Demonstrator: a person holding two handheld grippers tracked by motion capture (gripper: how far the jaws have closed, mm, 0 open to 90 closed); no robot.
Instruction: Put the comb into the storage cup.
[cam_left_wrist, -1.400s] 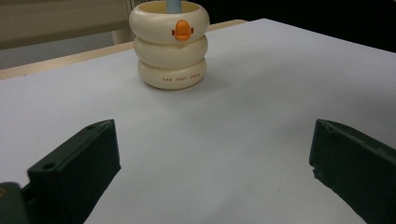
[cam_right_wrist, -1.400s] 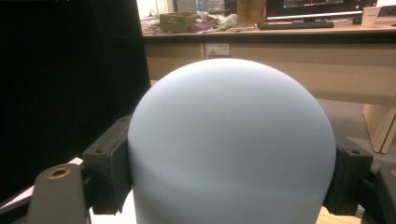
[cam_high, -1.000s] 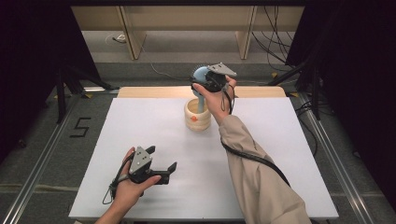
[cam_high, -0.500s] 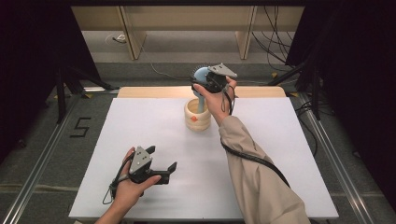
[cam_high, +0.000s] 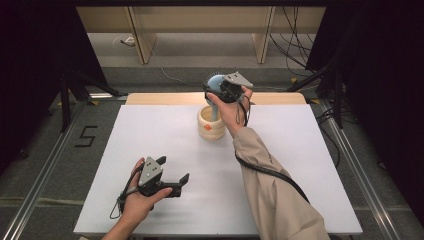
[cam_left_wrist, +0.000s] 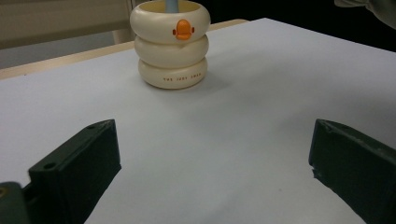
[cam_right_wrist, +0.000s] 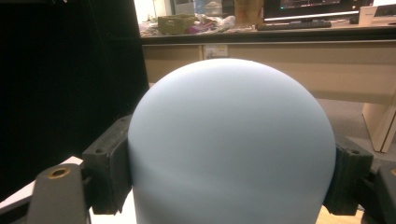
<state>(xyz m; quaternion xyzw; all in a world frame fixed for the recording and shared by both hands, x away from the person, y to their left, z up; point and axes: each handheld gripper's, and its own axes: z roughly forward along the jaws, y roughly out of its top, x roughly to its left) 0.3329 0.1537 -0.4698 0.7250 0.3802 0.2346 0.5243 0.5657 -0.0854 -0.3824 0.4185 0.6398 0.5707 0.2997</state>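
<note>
Tabletop: we saw one white tabletop (cam_high: 150, 145) with a pale wooden strip along its far edge, dark curtains at both sides and a grey floor around it.
Floor mark: we read a black "5" (cam_high: 86, 136) on the floor left of the tabletop.
Count: we counted one cream holder (cam_high: 211, 122), one blue brush (cam_high: 216, 82), two grippers.
Holder: it stood upright near the far edge, about the middle, built like three stacked rings with one orange duck badge (cam_left_wrist: 183, 30) on the top ring.
Writing: small orange letters ran round the bottom ring; we could not read them surely.
Brush: its thin blue stem stood in the holder, and its rounded blue head rose above the rim.
Right gripper (cam_high: 226, 91): we found it above the holder, its jaws set wide and pressed on both sides of the brush head.
Left gripper (cam_high: 182, 181): we saw it low over the near-left tabletop, jaws wide apart with nothing between them.
Open room: bare white surface lay between the left gripper and the holder, and across the whole right half.
</note>
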